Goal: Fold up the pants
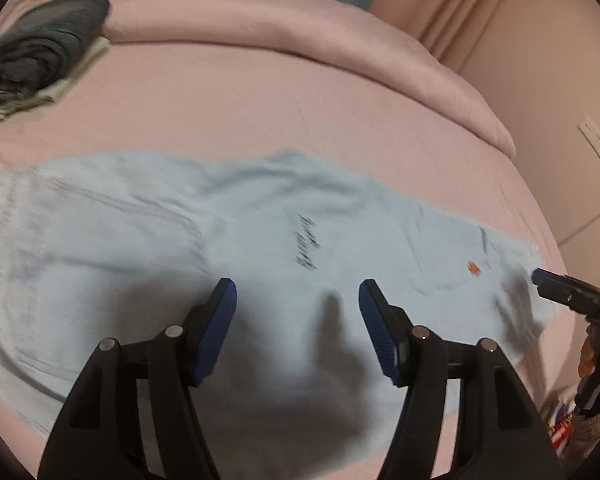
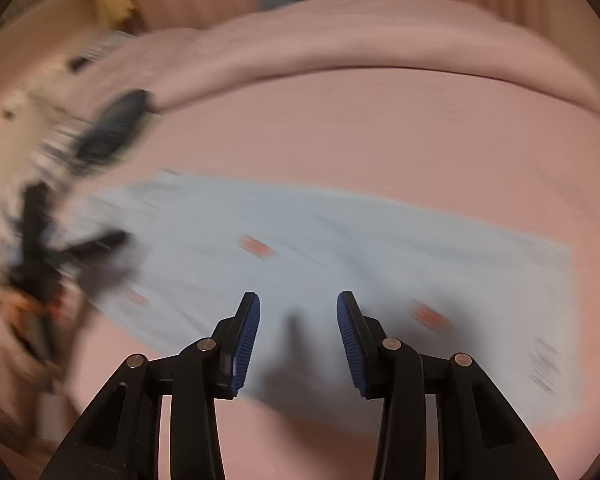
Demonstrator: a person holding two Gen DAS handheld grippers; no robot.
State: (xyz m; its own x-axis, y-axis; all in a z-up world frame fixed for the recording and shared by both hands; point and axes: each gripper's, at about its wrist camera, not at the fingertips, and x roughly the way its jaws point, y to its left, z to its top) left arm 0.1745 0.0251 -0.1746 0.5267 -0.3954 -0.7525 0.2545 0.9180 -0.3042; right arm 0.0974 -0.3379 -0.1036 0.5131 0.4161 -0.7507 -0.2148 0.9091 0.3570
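Apparently the light-blue pants are lying flat across the pink bed, partly folded; left gripper and right gripper, both spread and empty, are hovering at six o'clock, further folds remaining.

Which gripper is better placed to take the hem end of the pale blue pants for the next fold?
Probably the right gripper: it hangs open above the pants near their straight-cut end. The left gripper, also open, hovers nearer the middle.

Your left tool and right tool each show black plastic arms with silver rivets at lower frame, ending in ribbed blue pads.
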